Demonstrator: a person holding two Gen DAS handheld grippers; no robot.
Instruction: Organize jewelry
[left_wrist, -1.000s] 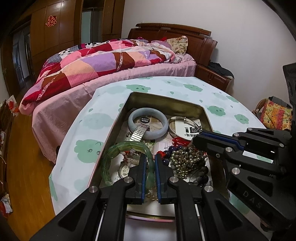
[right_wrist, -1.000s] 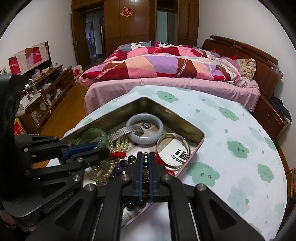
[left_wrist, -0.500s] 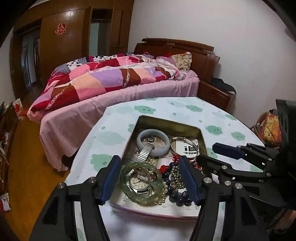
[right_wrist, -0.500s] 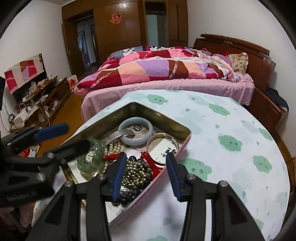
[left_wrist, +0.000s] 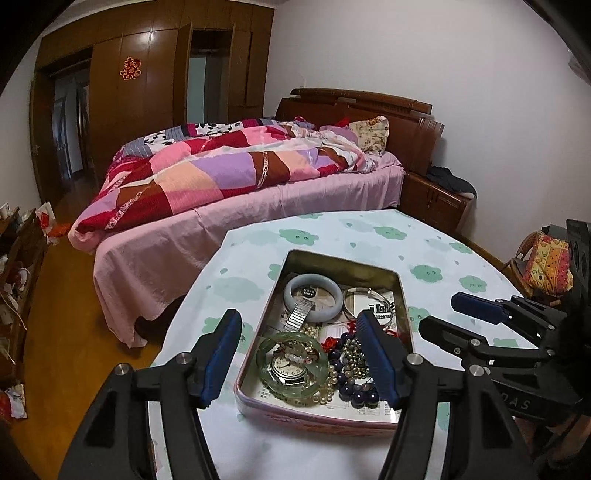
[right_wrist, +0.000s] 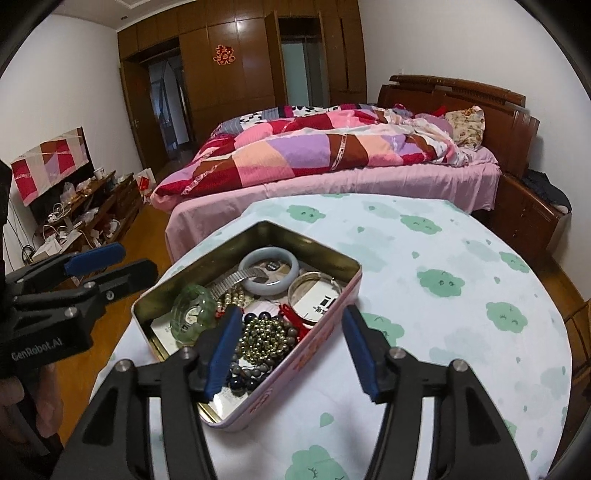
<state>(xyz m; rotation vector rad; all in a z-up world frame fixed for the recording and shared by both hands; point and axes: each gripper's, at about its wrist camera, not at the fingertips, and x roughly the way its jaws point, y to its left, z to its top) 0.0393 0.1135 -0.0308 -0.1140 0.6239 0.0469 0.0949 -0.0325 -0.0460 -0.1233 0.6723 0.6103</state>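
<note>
A pink tin (left_wrist: 403, 306) (right_wrist: 334, 321) stands on the table with jewelry in it. Inside lie a green bangle (left_wrist: 263, 363) (right_wrist: 195, 290) flat around a watch (left_wrist: 288, 367), a pale jade bangle (left_wrist: 335, 299) (right_wrist: 291, 275), a silver bangle (left_wrist: 351, 293) and brass beads (left_wrist: 352, 352) (right_wrist: 264, 338). My left gripper (left_wrist: 298, 318) hangs open above the tin's near end, holding nothing. My right gripper (right_wrist: 291, 314) hovers over the tin's near corner, its jaws opening, with nothing pressed between them. Each gripper shows in the other's view: right (left_wrist: 480, 314), left (right_wrist: 107, 262).
The round table (right_wrist: 461, 332) has a white cloth with green clouds. Behind it is a bed (left_wrist: 258, 177) under a patchwork quilt, with a wooden nightstand (left_wrist: 436, 199). Wooden floor (left_wrist: 66, 295) and cluttered shelves (right_wrist: 85, 214) lie to the left.
Both grippers were shut, the left on the green bangle and the right on the beads. Both have opened, let go and drawn back and up. The bangle now lies flat.
</note>
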